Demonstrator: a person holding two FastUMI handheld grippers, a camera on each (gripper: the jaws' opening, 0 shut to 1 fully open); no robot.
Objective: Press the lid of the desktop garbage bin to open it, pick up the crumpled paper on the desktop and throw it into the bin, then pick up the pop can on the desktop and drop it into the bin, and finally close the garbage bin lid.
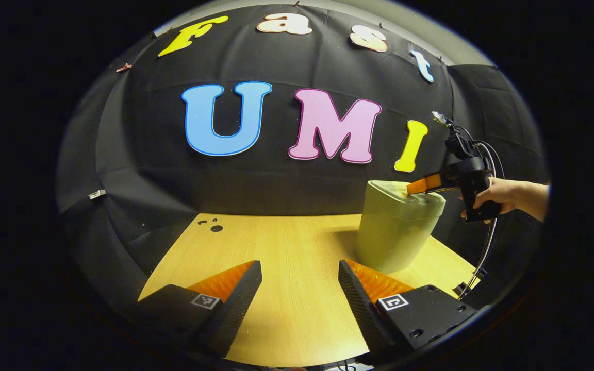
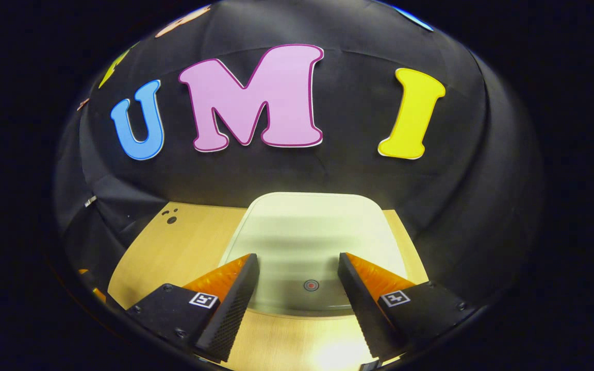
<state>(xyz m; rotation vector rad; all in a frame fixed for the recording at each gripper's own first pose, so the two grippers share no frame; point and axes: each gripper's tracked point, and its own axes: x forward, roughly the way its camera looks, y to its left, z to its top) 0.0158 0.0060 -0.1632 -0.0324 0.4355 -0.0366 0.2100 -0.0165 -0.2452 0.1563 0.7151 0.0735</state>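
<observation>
A pale green desktop bin (image 1: 397,229) stands at the right of the wooden table, its lid down. In the left gripper view my left gripper (image 1: 299,270) hangs open over bare table, short of the bin and to its left. Farther off, a hand holds my right gripper (image 1: 423,184) just above the bin's top. In the right gripper view the shut lid (image 2: 307,242) lies right below, with a small red round mark (image 2: 311,285) near its front edge. My right gripper (image 2: 297,265) is open above that lid, nothing between its fingers.
The wooden table (image 1: 286,242) has a few small dark holes (image 1: 216,227) at its far left corner. Black cloth walls close in behind and on both sides. A cable (image 1: 488,242) hangs from the right gripper past the table's right edge.
</observation>
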